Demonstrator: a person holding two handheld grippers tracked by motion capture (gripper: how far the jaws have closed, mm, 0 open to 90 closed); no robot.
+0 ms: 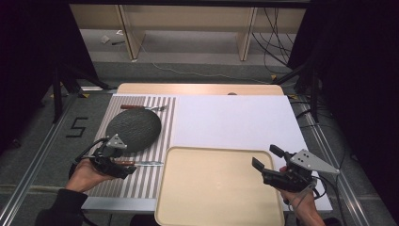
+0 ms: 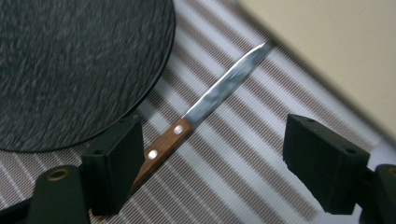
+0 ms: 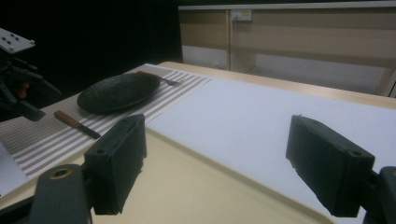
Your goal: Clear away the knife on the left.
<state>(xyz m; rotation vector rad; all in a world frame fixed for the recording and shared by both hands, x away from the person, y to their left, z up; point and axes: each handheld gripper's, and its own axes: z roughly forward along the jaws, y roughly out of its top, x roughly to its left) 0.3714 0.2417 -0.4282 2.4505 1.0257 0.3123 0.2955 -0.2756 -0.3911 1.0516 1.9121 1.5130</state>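
A knife (image 2: 210, 95) with a wooden handle and a steel blade lies on the striped placemat (image 1: 136, 181). It lies in front of a dark oval plate (image 1: 133, 129). My left gripper (image 2: 215, 158) stands open over the knife. The handle runs close beside its left jaw, and whether they touch I cannot tell. In the high view the left gripper (image 1: 123, 165) is at the knife's (image 1: 143, 163) handle end. My right gripper (image 1: 267, 157) is open with nothing between its jaws, above the right side of the beige tray (image 1: 207, 188). The right gripper view shows the plate (image 3: 119, 91), the knife (image 3: 77, 123) and the left gripper (image 3: 18, 93).
A fork (image 1: 143, 108) with a wooden handle lies on the placemat behind the plate. A white sheet (image 1: 235, 120) covers the table's right part. The tray (image 3: 187, 191) holds nothing. Cables and wooden table legs are on the floor beyond the far edge.
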